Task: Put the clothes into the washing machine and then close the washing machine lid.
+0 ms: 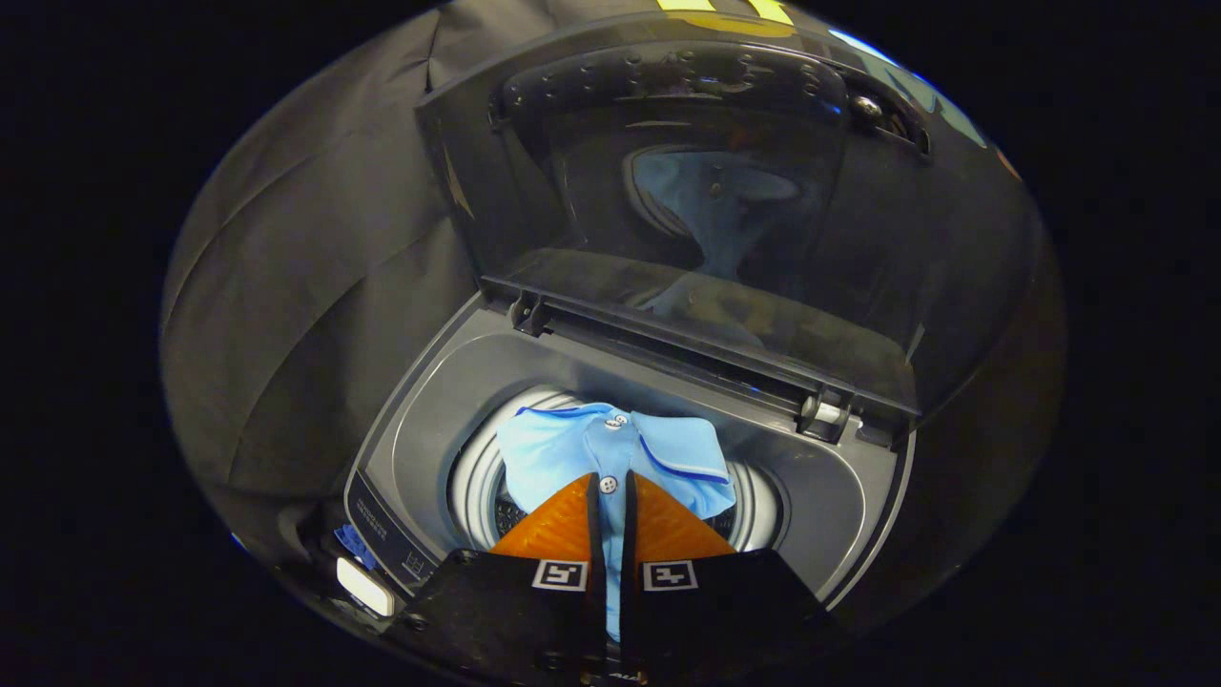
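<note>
One light blue shirt [610, 453] hangs over the drum of the washing machine [458, 382], its lid [687, 219] raised against dark cloth. The fingers [610, 496] sit narrow, apparently pinching the shirt's buttoned placket; the shirt's lower part is hidden behind them.

Cam rode on tool [610, 491], looked down-fwd, close above washing machine [429, 401] drum mouth, raised lid [687, 191] beyond.

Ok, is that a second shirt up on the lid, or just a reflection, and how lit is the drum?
Gripper view: the pale blue shape on the raised lid reads as a dim reflection of the shirt; the shirt and drum rim are brightly lit, surroundings dark; fisheye bends the washer's edges; the gripper pinches shirt fabric.
</note>
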Tool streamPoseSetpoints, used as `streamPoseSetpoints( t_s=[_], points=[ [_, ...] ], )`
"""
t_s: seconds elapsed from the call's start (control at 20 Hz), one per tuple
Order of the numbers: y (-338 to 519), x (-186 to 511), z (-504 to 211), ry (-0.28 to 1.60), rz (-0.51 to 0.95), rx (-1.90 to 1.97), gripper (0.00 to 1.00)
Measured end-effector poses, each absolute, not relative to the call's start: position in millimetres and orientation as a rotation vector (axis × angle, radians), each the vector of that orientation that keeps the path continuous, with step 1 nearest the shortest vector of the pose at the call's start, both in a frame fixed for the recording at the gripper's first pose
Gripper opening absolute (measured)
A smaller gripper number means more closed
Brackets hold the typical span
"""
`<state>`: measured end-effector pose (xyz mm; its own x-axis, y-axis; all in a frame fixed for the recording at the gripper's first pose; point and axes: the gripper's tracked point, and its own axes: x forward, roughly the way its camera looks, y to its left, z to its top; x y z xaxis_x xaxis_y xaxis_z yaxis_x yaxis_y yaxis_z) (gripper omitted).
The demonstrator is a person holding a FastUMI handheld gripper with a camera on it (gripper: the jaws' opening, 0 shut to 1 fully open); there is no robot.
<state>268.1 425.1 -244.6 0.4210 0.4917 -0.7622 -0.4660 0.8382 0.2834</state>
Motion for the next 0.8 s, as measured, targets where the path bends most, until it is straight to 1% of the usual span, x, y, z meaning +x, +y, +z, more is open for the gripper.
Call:
streamPoseSetpoints(
  t_s=[0.15, 0.4, 0.8],
  points=[
    [410, 279, -242, 0.956, 0.525, 0.002, 0.41],
    [397, 283, -221, 0.924, 0.519, 0.044, 0.98],
    [365, 299, -172, 0.850, 0.453, 0.107, 0.98]
  ],
)
